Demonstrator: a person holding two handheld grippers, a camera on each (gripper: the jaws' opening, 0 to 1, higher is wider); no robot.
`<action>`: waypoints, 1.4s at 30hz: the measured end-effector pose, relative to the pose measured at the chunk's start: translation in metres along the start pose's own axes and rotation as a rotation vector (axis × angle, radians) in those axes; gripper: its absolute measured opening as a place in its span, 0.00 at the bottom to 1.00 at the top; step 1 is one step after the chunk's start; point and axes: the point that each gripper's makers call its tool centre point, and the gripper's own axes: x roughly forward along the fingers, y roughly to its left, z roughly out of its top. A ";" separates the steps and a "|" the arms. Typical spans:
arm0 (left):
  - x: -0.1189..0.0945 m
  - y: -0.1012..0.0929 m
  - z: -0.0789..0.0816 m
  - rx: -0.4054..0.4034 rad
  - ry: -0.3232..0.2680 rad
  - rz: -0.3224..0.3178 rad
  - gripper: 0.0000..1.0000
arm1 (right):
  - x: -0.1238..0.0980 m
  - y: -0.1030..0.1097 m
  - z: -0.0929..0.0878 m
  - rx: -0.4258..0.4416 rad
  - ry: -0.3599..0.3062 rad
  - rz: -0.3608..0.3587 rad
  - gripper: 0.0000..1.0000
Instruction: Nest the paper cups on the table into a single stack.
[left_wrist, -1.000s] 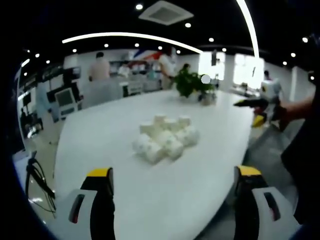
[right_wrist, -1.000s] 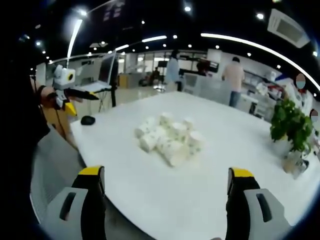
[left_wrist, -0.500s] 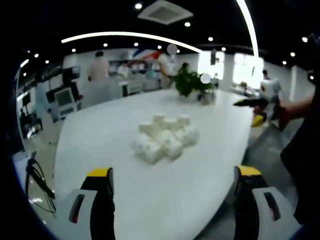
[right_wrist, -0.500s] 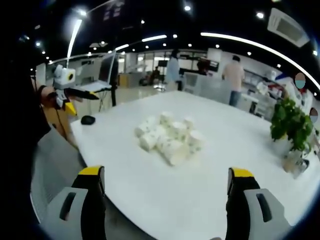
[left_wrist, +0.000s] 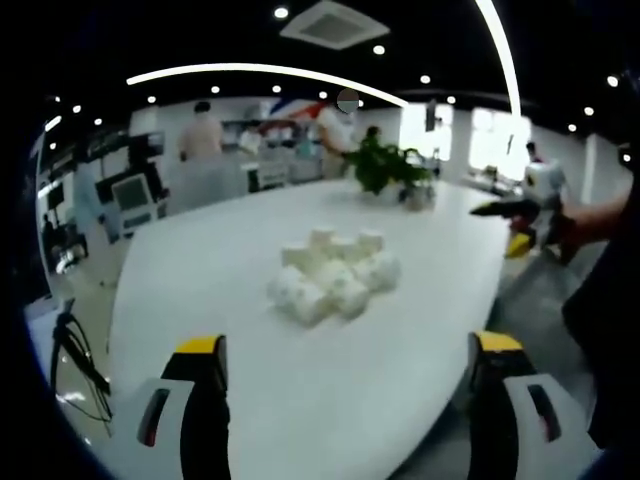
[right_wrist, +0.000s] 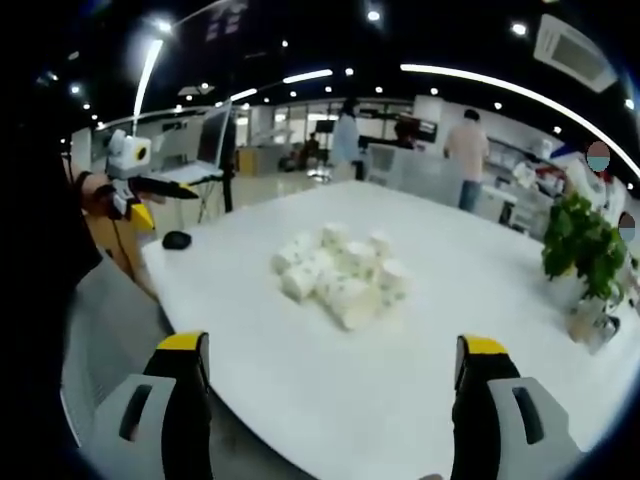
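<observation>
Several white paper cups (left_wrist: 333, 275) lie in a loose heap near the middle of a large white table (left_wrist: 210, 270). The same heap of cups (right_wrist: 340, 275) appears in the right gripper view, on the table (right_wrist: 480, 300). My left gripper (left_wrist: 345, 410) is held back at the table's near edge, open, with nothing between its jaws. My right gripper (right_wrist: 325, 405) is also open and empty, well short of the heap. In the left gripper view the right gripper (left_wrist: 520, 208) comes in from the right; in the right gripper view the left gripper (right_wrist: 135, 180) comes in from the left.
A potted green plant (left_wrist: 385, 170) stands at the table's far side, also seen as the plant (right_wrist: 580, 255) on the right. A small dark object (right_wrist: 176, 240) lies near the table's left edge. People stand among desks in the background.
</observation>
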 end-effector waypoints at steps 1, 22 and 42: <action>0.000 0.000 0.000 0.000 0.001 0.000 0.99 | 0.000 0.000 0.000 0.000 0.000 0.000 1.00; -0.001 -0.002 -0.003 -0.003 0.013 -0.006 0.99 | 0.000 0.001 0.002 0.003 -0.011 0.002 1.00; -0.003 0.001 0.000 -0.003 0.012 0.005 0.98 | 0.011 0.004 0.010 -0.016 -0.013 0.037 1.00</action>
